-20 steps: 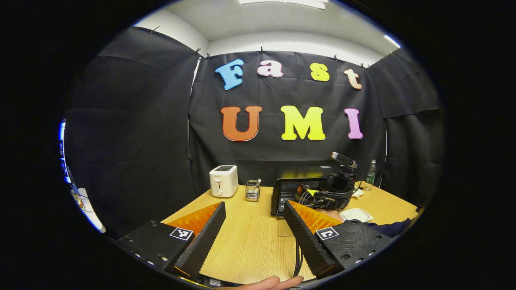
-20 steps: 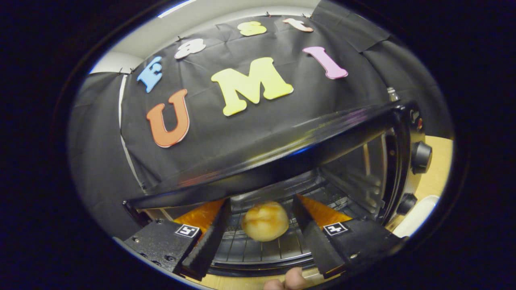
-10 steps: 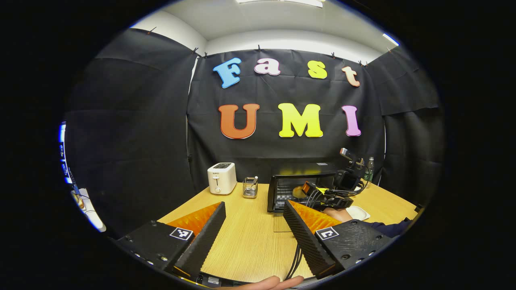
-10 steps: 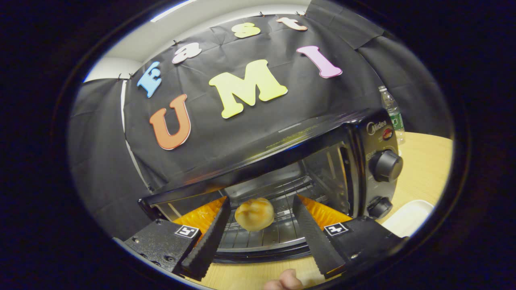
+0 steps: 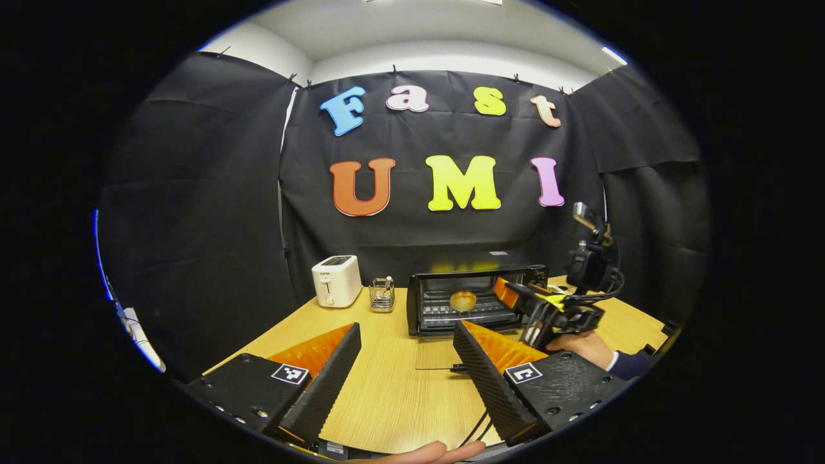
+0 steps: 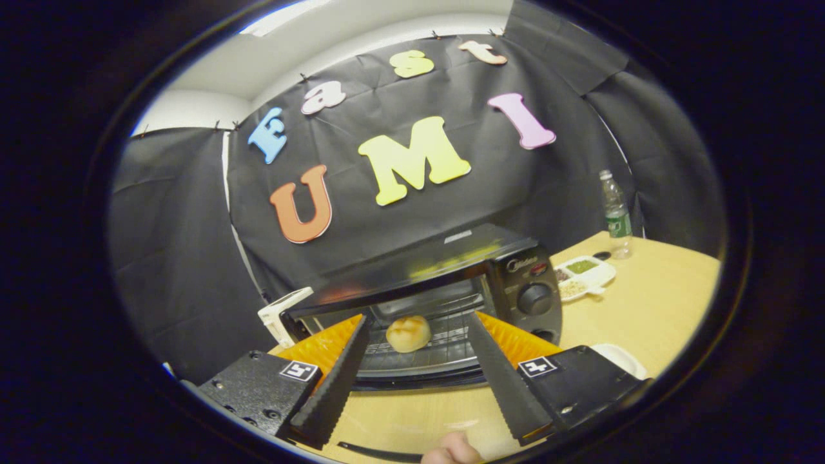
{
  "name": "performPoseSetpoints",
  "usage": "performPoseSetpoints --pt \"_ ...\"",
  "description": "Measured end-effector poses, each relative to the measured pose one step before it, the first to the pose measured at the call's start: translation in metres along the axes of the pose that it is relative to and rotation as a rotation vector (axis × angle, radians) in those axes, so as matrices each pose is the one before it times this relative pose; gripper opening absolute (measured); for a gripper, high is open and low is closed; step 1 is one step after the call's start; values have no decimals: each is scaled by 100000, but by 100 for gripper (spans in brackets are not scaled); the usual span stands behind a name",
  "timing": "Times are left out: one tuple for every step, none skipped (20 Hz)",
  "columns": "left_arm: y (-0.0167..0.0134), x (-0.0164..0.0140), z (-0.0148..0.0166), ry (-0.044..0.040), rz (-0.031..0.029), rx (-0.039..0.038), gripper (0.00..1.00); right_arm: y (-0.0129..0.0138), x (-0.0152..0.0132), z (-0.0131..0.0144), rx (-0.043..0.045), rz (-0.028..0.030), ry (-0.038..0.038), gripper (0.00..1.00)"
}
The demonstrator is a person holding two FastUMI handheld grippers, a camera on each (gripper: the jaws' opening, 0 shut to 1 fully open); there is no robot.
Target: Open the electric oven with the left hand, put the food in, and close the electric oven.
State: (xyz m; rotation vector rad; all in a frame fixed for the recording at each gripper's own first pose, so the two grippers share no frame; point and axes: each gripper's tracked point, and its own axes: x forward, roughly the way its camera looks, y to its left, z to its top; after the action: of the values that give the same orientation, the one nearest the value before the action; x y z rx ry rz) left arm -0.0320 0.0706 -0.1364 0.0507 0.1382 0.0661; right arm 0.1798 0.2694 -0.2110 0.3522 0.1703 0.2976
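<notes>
The black electric oven (image 5: 477, 290) stands at the back of the wooden table with its glass door (image 5: 445, 353) folded down flat. A round golden bun (image 5: 463, 300) rests on the wire rack inside. My left gripper (image 5: 406, 330) hangs open and empty over the table, well short of the oven. To its right a hand holds the right gripper (image 5: 538, 309) just off the oven's front. In the right gripper view the oven (image 6: 515, 283) is a short way ahead, the bun (image 6: 408, 333) lies on the rack, and my right gripper (image 6: 419, 319) is open with nothing between its fingers.
A white toaster (image 5: 336, 280) and a small wire holder (image 5: 382, 294) stand left of the oven. Right of it are a divided dish (image 6: 583, 274) with grains, a water bottle (image 6: 615, 216) and a white plate (image 6: 619, 357). Cables trail on the table (image 5: 387, 399).
My right gripper has drawn back out of the oven, open, leaving the bun on the rack. The left gripper has pulled back slightly, so the oven looks smaller.
</notes>
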Motion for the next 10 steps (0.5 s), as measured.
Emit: performPoseSetpoints --pt "-339 384 -100 701 79 -725 94 -266 -1436 701 -3000 215 -209 92" --pt "-444 260 -165 857 -197 -594 95 -113 -1468 439 -4347 714 59 92" --pt "-235 254 -300 1387 315 -587 95 -332 -1515 651 -4319 -158 -449 92" --pt "-154 433 -307 1231 589 -274 95 -889 -1560 994 -2911 -1947 -2346 93" --pt "-202 255 -172 717 870 889 95 -922 -1469 1122 -2545 -2272 -2192 93" --pt "-374 370 -18 -780 872 2091 95 -359 -1401 1013 -2335 -1200 -2277 92" --pt "-528 447 -238 409 -158 2108 95 -169 -1463 1317 -2026 629 -2211 92" --pt "-787 615 -785 1927 -1194 811 95 -174 -1419 1099 -1891 118 -1578 93" --pt "-899 665 -889 2315 -1669 -240 95 -547 -1325 1311 -1524 -29 -1086 93" --pt "-839 543 -788 2982 -1748 -612 95 -629 -1336 1292 -1303 -93 -1695 93"
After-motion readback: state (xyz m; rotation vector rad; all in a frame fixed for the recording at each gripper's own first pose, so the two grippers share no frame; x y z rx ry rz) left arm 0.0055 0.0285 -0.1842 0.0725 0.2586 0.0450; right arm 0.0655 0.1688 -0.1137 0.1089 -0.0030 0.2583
